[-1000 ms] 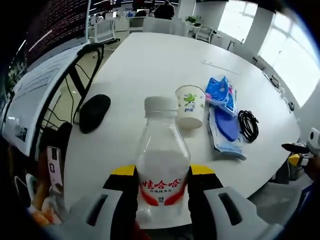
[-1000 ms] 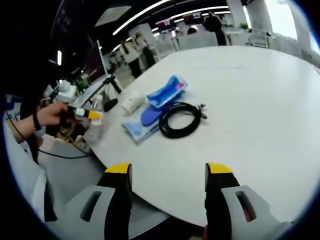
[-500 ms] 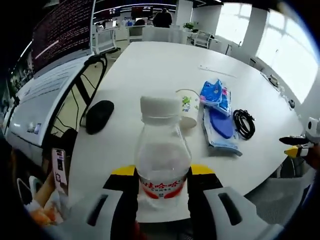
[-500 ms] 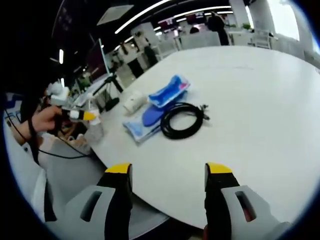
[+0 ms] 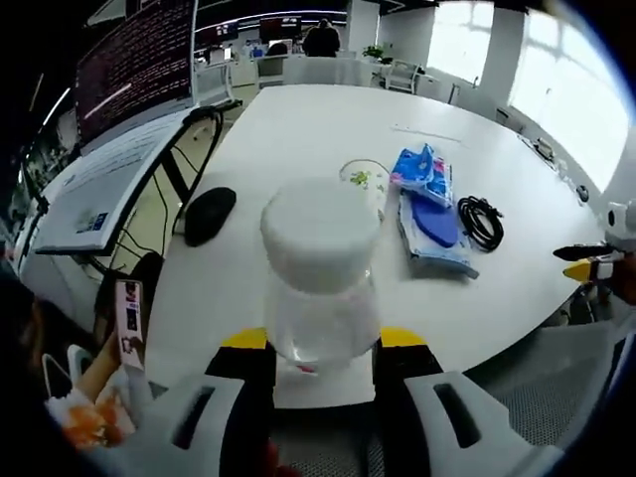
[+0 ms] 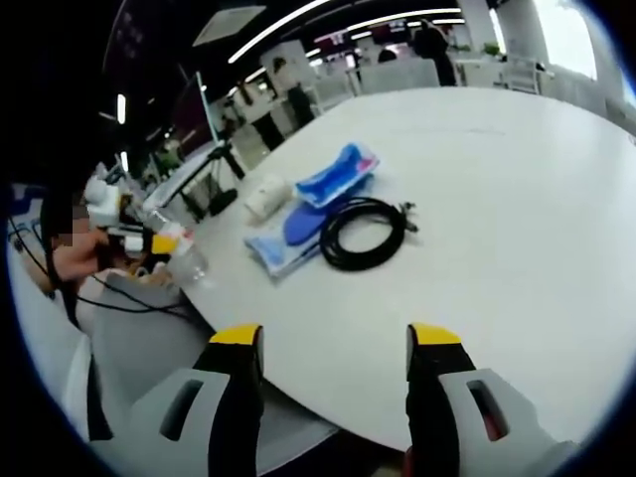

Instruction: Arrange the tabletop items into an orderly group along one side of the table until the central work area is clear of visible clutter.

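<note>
Your left gripper (image 5: 320, 350) is clamped on a clear water bottle (image 5: 320, 288), which is tipped toward the camera so that its white cap (image 5: 320, 232) fills the middle of the left gripper view; the yellow-tipped jaws press against both sides of the bottle's lower body. In the right gripper view you can see that same bottle (image 6: 177, 254) held off the near edge of the white table (image 6: 517, 209), above the gap between you and the tabletop. Your right gripper (image 6: 336, 343) has its jaws spread wide with nothing between them, hovering over the near edge of the table. Beyond the bottle on the table stands a paper cup (image 5: 364, 181) with a green print, partly hidden behind the cap. Just beside the cup lies a blue plastic packet (image 5: 425, 171), and touching it is a flat clear bag with a dark blue item inside (image 5: 433, 229). A coiled black cable (image 5: 481, 221) lies just beside that bag. A black mouse (image 5: 210, 214) sits well apart from this group, near the table's other edge. The middle and far part of the table are bare white.
</note>
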Motion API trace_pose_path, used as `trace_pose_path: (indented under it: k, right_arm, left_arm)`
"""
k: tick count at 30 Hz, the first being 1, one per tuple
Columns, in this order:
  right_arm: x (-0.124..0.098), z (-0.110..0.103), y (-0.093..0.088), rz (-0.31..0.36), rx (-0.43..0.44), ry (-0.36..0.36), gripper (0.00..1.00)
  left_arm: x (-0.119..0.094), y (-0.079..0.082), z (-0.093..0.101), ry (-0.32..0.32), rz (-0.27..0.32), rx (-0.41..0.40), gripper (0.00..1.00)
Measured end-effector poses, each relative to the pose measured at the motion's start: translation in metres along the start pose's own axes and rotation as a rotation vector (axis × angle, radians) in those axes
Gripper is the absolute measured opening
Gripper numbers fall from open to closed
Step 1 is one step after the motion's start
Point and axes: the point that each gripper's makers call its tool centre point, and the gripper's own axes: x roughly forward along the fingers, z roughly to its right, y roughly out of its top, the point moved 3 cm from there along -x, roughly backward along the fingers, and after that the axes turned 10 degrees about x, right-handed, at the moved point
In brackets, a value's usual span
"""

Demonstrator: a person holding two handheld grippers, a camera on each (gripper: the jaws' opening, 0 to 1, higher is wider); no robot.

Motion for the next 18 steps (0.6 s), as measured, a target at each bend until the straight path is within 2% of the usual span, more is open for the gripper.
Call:
trace_pose_path:
  k: [4,18]
  right_arm:
    - [0.0017,-0.003,0.0017,0.003,-0.005,0.002,0.56]
    - [-0.0017,-0.0063,-0.0018,-0.021,-0.018,-0.009,0.56]
  left_arm:
    - [-0.0011,-0.0014,0.001,0.009,0.034,-0.003,0.37]
    - [0.0018,0.0014,0.0002,0.021,0.056,-0.031,0.36]
